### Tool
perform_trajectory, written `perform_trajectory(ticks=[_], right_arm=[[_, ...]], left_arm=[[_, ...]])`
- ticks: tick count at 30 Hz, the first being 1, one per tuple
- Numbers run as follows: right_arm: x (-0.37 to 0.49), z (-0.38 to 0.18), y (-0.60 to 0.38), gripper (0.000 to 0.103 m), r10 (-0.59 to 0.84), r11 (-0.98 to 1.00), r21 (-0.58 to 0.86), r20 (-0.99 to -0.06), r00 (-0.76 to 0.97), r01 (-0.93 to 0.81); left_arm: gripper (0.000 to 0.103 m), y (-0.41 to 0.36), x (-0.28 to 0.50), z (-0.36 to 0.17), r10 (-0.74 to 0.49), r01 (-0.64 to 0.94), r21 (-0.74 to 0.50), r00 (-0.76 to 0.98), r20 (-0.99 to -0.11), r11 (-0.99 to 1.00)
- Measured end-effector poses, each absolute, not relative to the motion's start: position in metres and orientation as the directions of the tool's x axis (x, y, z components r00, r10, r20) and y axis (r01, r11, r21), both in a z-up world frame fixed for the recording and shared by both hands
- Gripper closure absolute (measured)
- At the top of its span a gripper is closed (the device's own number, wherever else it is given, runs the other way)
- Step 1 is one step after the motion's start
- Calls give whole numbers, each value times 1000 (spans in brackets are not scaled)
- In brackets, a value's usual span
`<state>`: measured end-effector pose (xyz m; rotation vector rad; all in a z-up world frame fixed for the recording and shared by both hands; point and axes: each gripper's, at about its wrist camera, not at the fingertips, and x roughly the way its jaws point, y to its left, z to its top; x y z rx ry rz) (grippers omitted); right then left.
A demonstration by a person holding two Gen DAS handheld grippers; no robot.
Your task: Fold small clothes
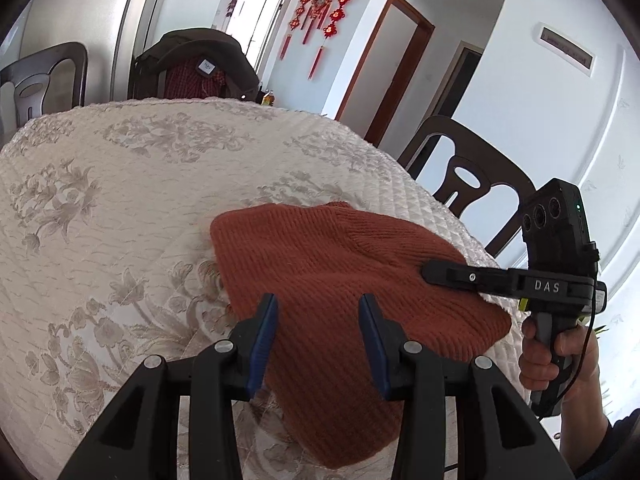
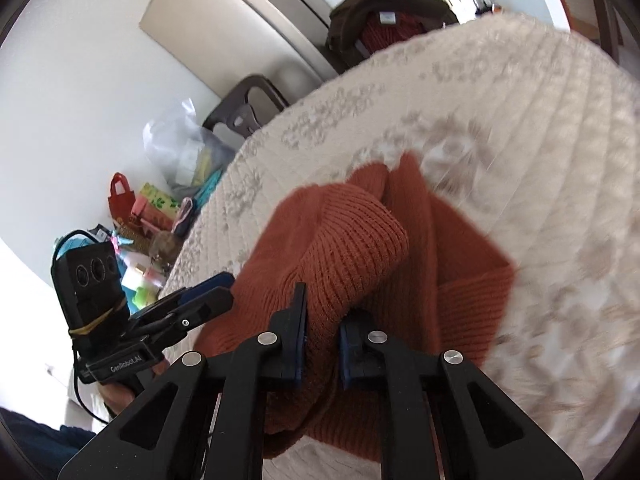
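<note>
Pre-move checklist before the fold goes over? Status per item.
1. Right claw gripping the rust knit hat: ok, a raised fold is pinched between its jaws.
2. Left claw free: ok, open above the hat, holding nothing.
3. Claws apart from each other: ok.
4. Hat fully on the quilted tablecloth: ok.
5. Landing area on the hat flat: cannot tell, right view blurred.

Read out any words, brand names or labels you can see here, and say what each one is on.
"DAS": on the right hand-held gripper, side of its body.
"GenRobot.AI": on the left hand-held gripper, side of its body.
White tag on the red garment over the far chair: too small to read.
Wall plaque: blurred, unreadable.
</note>
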<state>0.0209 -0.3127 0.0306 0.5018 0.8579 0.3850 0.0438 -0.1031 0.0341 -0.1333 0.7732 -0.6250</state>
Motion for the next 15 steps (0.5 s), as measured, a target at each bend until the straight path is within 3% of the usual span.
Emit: perform_trajectory(ticks=[6, 9, 10, 15], right_arm=[[20, 7, -339, 90, 472, 835, 549, -671, 572, -45], [15, 8, -348, 87, 473, 820, 572, -648, 598, -29], [12, 13, -348, 83, 434, 842, 539, -658, 616, -18], [-8, 52, -338, 83, 340, 910, 410, -641, 688, -68]], left_arm=[[58, -117, 44, 19, -560, 496, -304, 522, -644, 813], [57, -116, 40, 20, -546, 496, -284, 531, -648, 821], [57, -115, 39, 22, -545, 493, -287, 529, -651, 821], [57, -111, 26, 34, -541, 511, -256, 549, -637, 821]])
